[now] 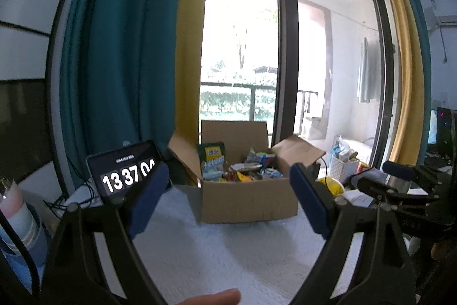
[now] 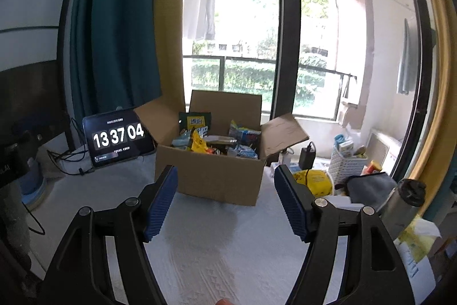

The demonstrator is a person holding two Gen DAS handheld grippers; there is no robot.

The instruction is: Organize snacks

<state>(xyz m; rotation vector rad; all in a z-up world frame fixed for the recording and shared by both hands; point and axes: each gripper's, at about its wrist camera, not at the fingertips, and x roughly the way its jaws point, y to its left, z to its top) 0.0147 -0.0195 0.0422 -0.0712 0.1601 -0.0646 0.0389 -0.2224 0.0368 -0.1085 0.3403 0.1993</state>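
Note:
An open cardboard box stands on the white cloth of the table, flaps up, with several snack packets inside; a tall green packet leans at its back left. My left gripper is open, nothing between its blue pads, and the box lies ahead of it. The right gripper is likewise open and empty, a short way before the box's front wall. In the left wrist view the right gripper shows at the right edge.
A tablet clock stands left of the box with cables beside it. Right of the box lie a yellow bag, a white basket, a grey pouch and a metal flask. A pastel bottle stands at far left.

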